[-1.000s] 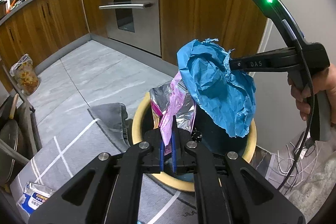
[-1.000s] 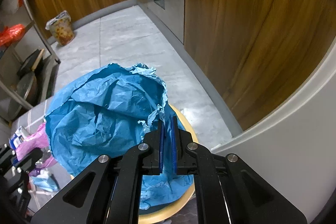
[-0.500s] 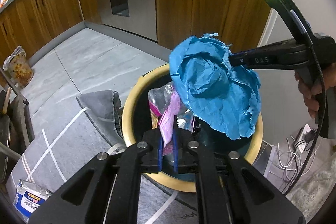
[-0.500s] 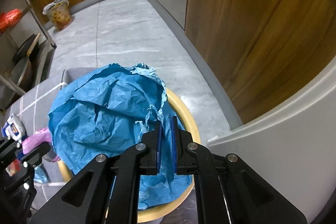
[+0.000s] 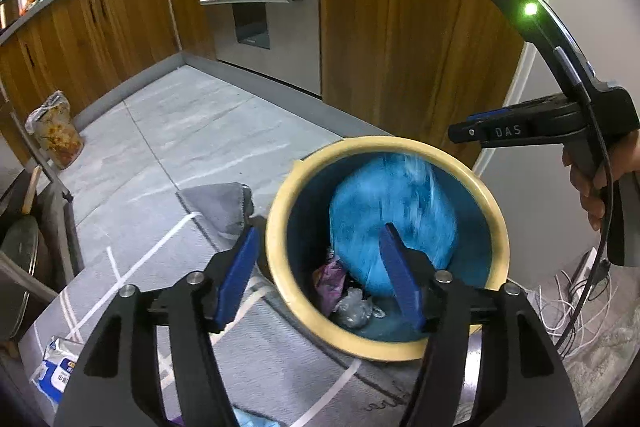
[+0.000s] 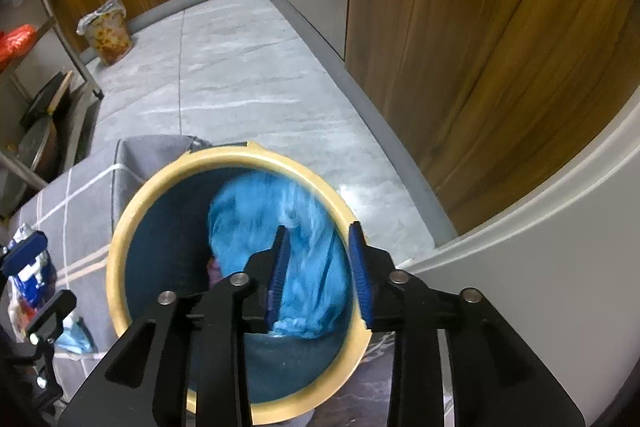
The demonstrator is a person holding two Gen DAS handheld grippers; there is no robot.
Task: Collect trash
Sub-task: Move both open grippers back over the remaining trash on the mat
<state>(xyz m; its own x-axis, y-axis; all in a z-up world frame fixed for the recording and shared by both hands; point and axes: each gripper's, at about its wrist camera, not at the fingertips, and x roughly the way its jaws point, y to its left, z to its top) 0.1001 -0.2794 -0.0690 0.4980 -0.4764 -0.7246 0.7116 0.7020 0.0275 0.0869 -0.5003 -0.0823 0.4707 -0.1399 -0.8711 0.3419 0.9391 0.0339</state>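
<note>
both jaws have just been opening and nothing is sitting between either pair now: the left gripper (image 5: 320, 267) is standing wide apart over the yellow-rimmed bin (image 5: 280, 267), the right gripper (image 6: 318, 269) is parted above it too, "das" reading on its side. the crumpled blue paper (image 5: 392, 219) is blurring inside the bin, with the purple foil wrapper (image 5: 330, 281) lying at the bottom beside it.

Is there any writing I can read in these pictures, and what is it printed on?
"DAS": white letters on the right hand-held gripper, seen from the left wrist.
Blue-and-white packet on the rug: printed text, too small and blurred to read.
Nothing else is legible.
</note>
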